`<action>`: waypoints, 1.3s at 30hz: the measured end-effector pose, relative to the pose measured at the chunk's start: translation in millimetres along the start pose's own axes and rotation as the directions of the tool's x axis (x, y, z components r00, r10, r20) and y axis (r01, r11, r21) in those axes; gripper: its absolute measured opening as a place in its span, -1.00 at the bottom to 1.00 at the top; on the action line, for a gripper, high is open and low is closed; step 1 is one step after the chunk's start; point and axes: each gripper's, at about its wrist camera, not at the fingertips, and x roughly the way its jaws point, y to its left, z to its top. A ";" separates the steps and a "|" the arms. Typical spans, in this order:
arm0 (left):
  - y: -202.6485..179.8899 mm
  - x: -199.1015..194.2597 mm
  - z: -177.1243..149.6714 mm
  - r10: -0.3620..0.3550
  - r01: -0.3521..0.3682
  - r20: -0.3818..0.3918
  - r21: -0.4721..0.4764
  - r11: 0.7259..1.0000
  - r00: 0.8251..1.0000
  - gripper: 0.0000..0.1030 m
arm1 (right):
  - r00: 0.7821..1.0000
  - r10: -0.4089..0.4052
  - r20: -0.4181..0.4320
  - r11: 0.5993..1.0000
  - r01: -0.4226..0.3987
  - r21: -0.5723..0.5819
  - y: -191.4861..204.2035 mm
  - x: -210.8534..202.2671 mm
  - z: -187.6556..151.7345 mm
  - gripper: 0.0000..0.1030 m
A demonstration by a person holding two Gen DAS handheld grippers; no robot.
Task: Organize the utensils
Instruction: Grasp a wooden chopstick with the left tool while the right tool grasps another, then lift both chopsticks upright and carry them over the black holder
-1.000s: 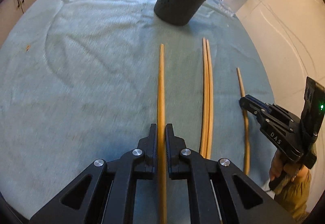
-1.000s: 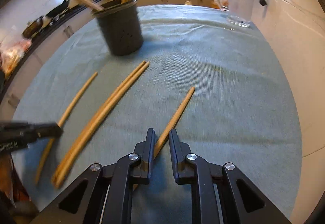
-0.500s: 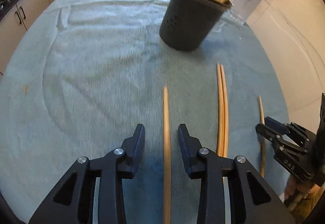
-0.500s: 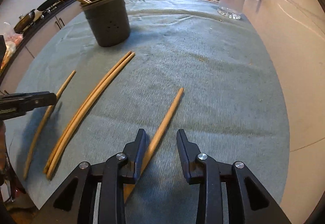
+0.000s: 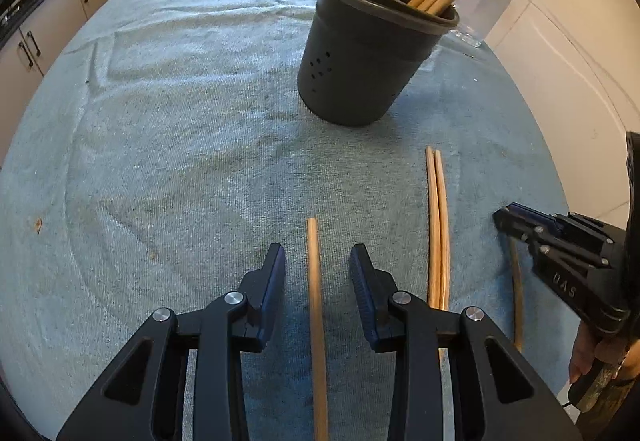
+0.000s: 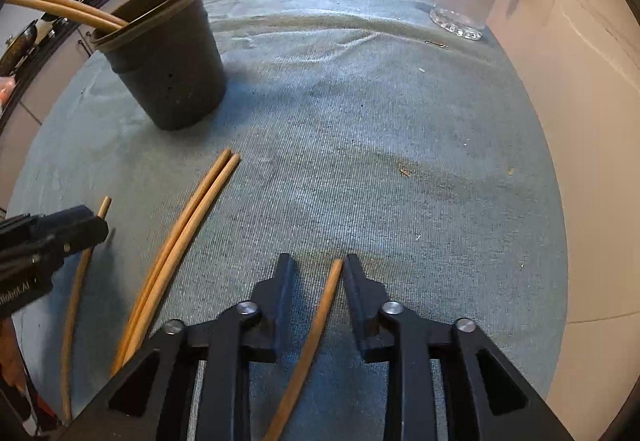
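- Left gripper [image 5: 317, 269] open astride a lone stick [image 5: 316, 321], pads clear of it; jaws just closing.
- Right gripper [image 6: 316, 273] likewise open over the far-right stick [image 6: 320, 321], its tip touching the right pad; jaws just closing too.
- Both sticks flat on the cloth [image 5: 180, 141] near the worktop's front edge; a pair [image 5: 436, 233] between them.
- Centre each stick, drop low, pinch near the end.
- Lift, tilt upright, feed into the holder [image 5: 360, 61], towards the worktop's back, clear of sticks leaning there.
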 end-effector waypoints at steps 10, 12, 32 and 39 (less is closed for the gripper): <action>-5.7 -52.7 -15.2 -0.058 0.059 0.121 -0.005 0.998 0.991 -0.90 | 0.985 0.099 0.143 0.988 -0.115 0.105 -10.9 -24.4 -10.1 -0.90; -10.8 -76.0 -18.3 -0.061 0.060 0.178 0.013 0.998 0.982 -0.90 | 0.971 0.126 0.204 0.983 -0.151 0.109 -11.6 -41.2 -10.1 -0.90; -16.4 -175.6 -68.2 -0.046 0.032 0.475 0.037 0.999 0.879 -0.90 | 0.810 0.083 0.581 0.990 -0.135 0.046 9.8 -174.0 -67.5 -0.90; -11.0 -193.7 -86.5 -0.042 0.044 0.515 0.009 0.999 0.856 -0.90 | 0.780 0.093 0.619 0.989 -0.142 0.030 5.2 -199.9 -88.4 -0.89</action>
